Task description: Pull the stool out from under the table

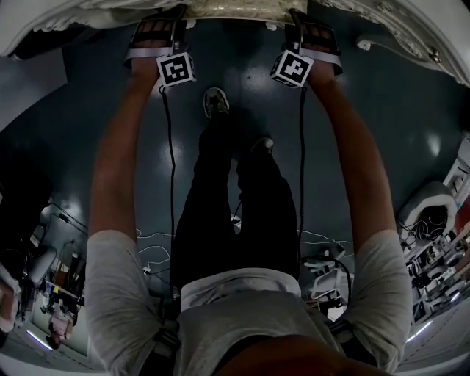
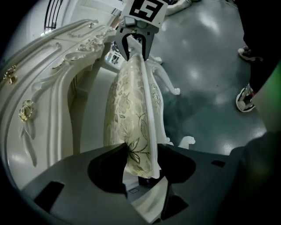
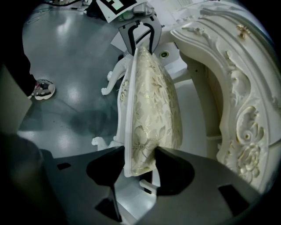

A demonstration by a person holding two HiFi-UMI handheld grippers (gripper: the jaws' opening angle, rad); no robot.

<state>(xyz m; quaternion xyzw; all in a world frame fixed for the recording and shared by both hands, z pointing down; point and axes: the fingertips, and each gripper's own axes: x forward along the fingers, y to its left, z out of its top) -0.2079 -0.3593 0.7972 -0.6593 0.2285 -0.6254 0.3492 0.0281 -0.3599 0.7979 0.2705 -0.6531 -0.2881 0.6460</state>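
The stool (image 1: 228, 7) has a floral gold cushion and a white carved frame, and only its near edge peeks out below the white carved table (image 1: 415, 33). My left gripper (image 1: 156, 29) and right gripper (image 1: 317, 33) hold that edge side by side. In the left gripper view my left gripper (image 2: 138, 151) is shut on the seat (image 2: 131, 101), its jaws pressing cushion and frame. The right gripper (image 2: 134, 44) clamps the far end. In the right gripper view my right gripper (image 3: 138, 151) grips the seat (image 3: 153, 96), and the left gripper (image 3: 141, 39) shows beyond.
The ornate table front (image 2: 48, 88) (image 3: 237, 88) stands close beside the seat. Curved stool legs (image 2: 169, 83) rest on the dark glossy floor (image 1: 242, 66). The person's shoes (image 1: 215, 101) stand just behind the stool. Cables and equipment (image 1: 433, 242) lie at the sides.
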